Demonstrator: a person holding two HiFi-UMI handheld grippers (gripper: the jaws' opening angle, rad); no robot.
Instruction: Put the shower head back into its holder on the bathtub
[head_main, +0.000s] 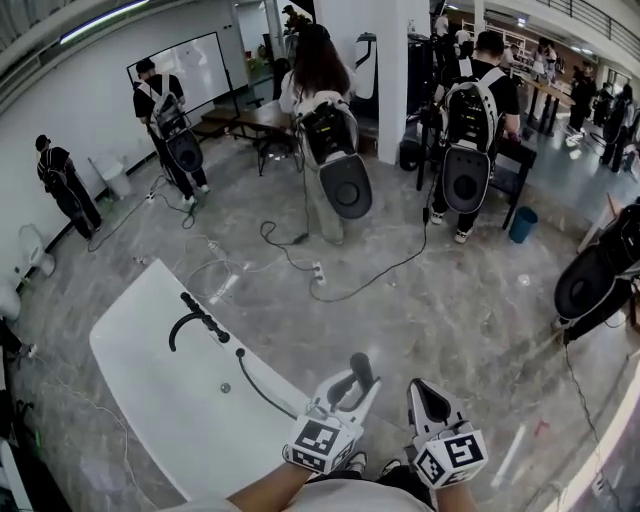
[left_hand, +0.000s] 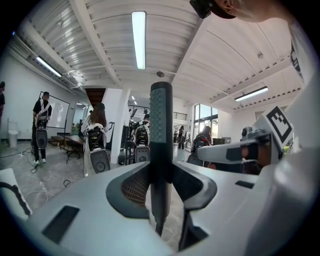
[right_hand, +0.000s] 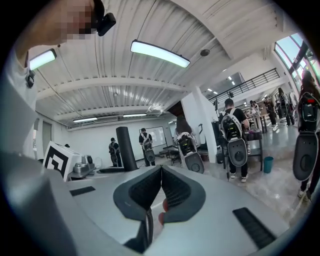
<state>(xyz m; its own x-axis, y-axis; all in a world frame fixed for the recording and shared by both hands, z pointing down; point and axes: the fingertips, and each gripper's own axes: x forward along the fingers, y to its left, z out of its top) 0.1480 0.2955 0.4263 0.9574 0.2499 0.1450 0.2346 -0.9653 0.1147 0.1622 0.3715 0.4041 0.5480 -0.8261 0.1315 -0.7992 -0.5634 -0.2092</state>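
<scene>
A white bathtub (head_main: 140, 360) lies at the lower left of the head view, with a black faucet and holder bar (head_main: 203, 318) on its rim. A black hose (head_main: 262, 388) runs from the tub rim toward my left gripper (head_main: 352, 388). That gripper is shut on the dark shower head (head_main: 360, 370), held beside the tub's right corner. In the left gripper view the shower head handle (left_hand: 161, 120) stands upright, clamped by my left gripper (left_hand: 161, 172). My right gripper (head_main: 428, 392) is beside it, shut and empty; its tips meet in the right gripper view (right_hand: 161, 169), where the shower head (right_hand: 123, 149) shows at the left.
Several people with backpack rigs stand across the room, one (head_main: 325, 140) straight ahead and one (head_main: 470, 130) to the right. Cables and a power strip (head_main: 318, 272) lie on the marble floor beyond the tub. There is a blue bin (head_main: 522, 224) and black equipment (head_main: 600, 270) at the right.
</scene>
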